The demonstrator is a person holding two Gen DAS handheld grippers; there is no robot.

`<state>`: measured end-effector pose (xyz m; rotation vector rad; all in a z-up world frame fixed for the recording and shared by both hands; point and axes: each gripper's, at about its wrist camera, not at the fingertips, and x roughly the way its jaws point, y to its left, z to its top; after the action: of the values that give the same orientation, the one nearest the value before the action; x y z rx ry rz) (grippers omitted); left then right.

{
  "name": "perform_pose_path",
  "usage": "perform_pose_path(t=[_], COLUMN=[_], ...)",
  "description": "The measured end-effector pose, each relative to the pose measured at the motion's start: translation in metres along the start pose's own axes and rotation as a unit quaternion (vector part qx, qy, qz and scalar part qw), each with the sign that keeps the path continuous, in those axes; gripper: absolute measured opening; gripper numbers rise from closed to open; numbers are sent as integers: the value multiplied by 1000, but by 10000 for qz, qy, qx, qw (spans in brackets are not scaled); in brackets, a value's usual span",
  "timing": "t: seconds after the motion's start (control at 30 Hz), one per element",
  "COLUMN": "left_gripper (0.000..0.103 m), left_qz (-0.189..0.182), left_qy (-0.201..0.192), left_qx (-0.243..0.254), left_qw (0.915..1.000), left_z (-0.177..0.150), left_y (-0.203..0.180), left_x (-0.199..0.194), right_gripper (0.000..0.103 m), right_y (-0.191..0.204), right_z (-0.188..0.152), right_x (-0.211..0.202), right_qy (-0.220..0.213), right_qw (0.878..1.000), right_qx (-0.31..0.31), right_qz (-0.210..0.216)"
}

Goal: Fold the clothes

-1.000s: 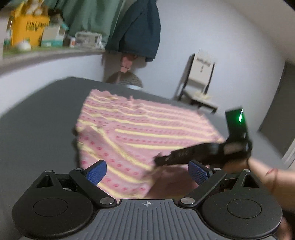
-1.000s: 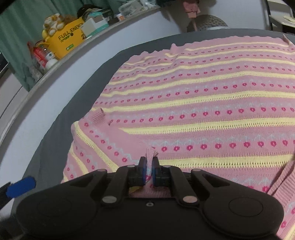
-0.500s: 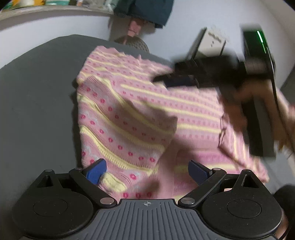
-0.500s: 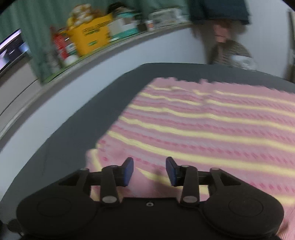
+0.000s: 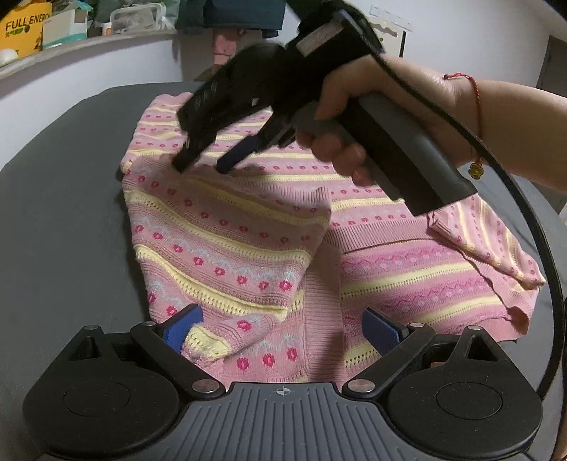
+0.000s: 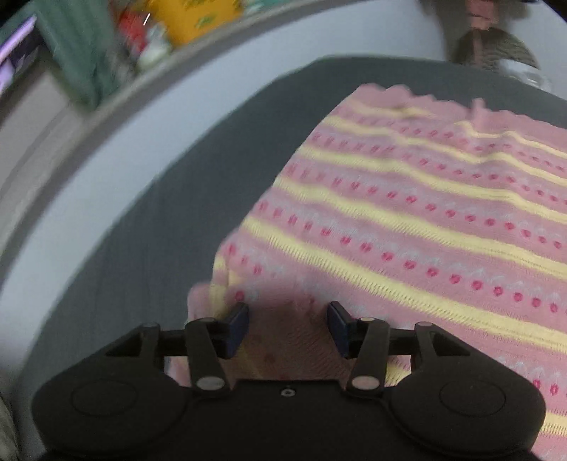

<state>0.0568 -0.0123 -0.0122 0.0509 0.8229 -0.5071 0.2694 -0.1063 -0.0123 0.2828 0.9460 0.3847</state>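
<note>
Motion blur smears the shelf clutter (image 6: pixel 184 21) beyond reading.

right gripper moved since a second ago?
Yes. The right gripper has swung from low beside the left gripper up toward the sweater's far corner, jaws just opened, nothing pinched.

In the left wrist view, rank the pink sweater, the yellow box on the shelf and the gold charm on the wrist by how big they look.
1. pink sweater, fills much of the frame
2. yellow box, far off and cut by the edge, so likely bigger than it looks
3. gold charm, tiny though near
</note>
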Motion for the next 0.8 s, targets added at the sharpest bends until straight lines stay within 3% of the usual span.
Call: perform_pose_path(t=[0.1, 0.47, 0.57, 0.6, 0.73, 0.8], left_gripper=[96, 96, 96, 96, 96, 96], left_qz=[8, 1, 6, 9, 10, 5], left_qy=[3, 16, 21, 23, 32, 32], left_qx=[24, -21, 4, 23, 26, 0], left_qw=[10000, 10000, 10000, 10000, 10000, 10000], left_z=[-2, -1, -2, -2, -2, -2], left_y=[0, 2, 1, 1, 0, 0], left_x=[1, 3, 3, 3, 3, 3], right_gripper=[48, 40, 23, 5, 5, 5], right_y=[-10, -2, 11, 16, 29, 25], right_z=[7, 12, 6, 5, 4, 7], right_x=[-11, 9, 21, 22, 4, -1], right_qy=[-261, 170, 44, 25, -595, -840], right_qw=[9994, 9970, 9924, 9904, 9827, 9839], right_qx=[198, -702, -1230, -1383, -1748, -1531], right_qz=[63, 273, 14, 18, -127, -371])
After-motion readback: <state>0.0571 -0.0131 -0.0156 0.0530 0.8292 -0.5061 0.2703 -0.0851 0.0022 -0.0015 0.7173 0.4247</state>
